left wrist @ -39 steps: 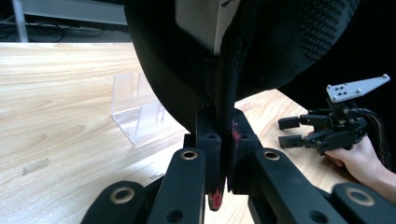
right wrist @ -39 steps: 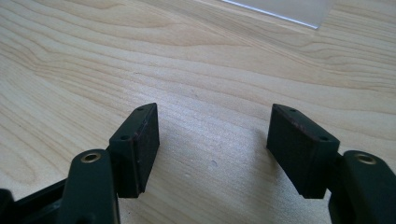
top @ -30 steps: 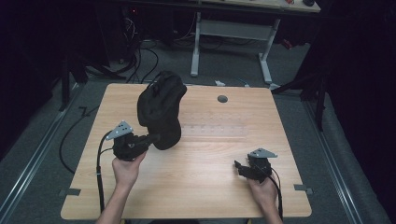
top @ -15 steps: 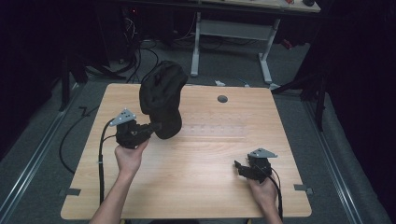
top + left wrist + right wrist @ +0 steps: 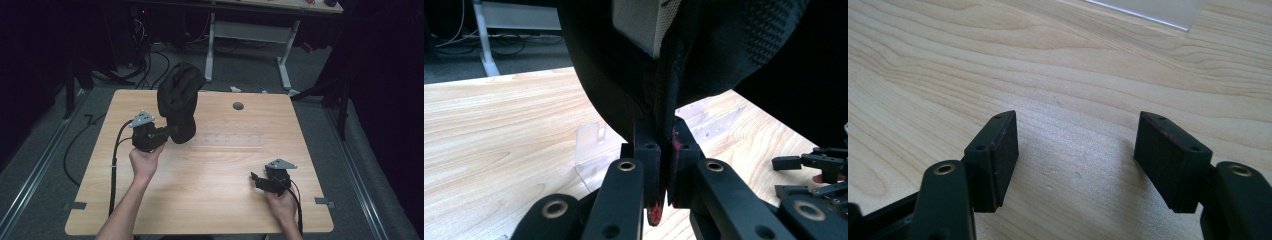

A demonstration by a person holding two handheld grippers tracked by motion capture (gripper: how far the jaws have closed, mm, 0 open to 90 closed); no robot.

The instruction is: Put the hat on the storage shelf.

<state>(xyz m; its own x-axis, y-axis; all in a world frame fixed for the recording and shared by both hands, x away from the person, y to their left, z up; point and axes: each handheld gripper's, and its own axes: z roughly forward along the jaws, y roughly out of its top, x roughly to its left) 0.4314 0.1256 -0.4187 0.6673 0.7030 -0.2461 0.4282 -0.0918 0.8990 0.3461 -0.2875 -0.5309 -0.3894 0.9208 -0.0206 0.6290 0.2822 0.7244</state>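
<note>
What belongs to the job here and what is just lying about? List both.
In the job:
- black cap
- left hand-held gripper, shut on the cap's edge

Lying about:
- right hand-held gripper, open, on the table
- clear plastic piece

Black cap [image 5: 178,102] hangs upright, lifted above the table's far-left part.

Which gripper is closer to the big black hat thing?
Left. The left gripper is clamped on the black cap's edge, holding it up. The right gripper rests open on the table, well apart from it.
</note>
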